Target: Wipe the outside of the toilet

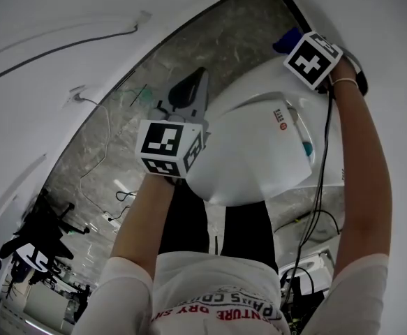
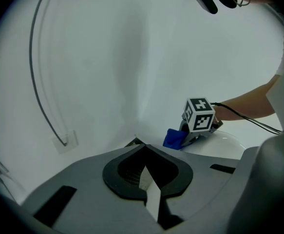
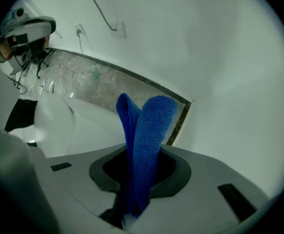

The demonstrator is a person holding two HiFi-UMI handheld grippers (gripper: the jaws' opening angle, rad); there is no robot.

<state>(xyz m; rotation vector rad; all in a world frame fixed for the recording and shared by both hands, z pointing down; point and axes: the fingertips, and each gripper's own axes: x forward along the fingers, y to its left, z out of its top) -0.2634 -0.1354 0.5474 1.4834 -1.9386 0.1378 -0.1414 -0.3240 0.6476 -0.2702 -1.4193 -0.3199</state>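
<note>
Left gripper [image 1: 197, 82] idle, toilet [image 1: 259, 152] centre, right gripper [image 2: 186, 135] with the blue cloth [image 3: 149, 145] at its far right.
Your left jaws are together on nothing, just left of the toilet's near side; a careless swing could knock it. The toilet's outside looks mostly left to wipe. Your right jaws are clamped on the folded cloth, far right by the wall [image 1: 371, 5]; can't tell if it touches the toilet. Only a fold is pinched, so hard dragging may pull it free. The black cable [image 1: 322, 166] hangs across the toilet and could snag as you sweep.
</note>
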